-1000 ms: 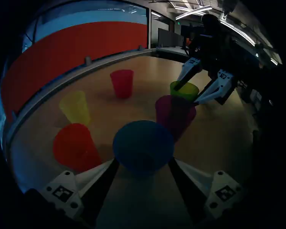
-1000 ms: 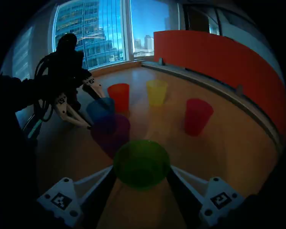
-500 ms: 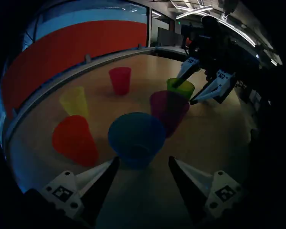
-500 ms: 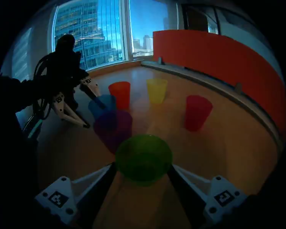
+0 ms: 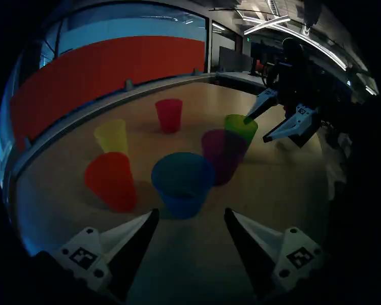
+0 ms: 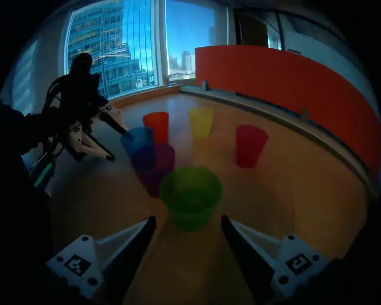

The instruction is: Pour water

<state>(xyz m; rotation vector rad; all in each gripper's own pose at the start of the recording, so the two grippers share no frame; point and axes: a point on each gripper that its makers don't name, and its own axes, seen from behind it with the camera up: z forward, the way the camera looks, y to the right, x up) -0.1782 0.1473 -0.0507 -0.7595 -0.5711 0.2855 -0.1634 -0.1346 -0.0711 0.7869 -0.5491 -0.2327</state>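
A: Item, left gripper: jaws are spread wide and nothing is held. The blue cup is stood upright just ahead of the tips, lined up to be gripped.

B: Item, right gripper: likewise spread and empty, with the green cup just ahead. The purple cup is stood between those two, probably as receiver. No water can be made out.

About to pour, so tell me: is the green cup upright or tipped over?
Upright. The green cup stands on its base on the table, rim up. Whether it holds water, cannot tell.
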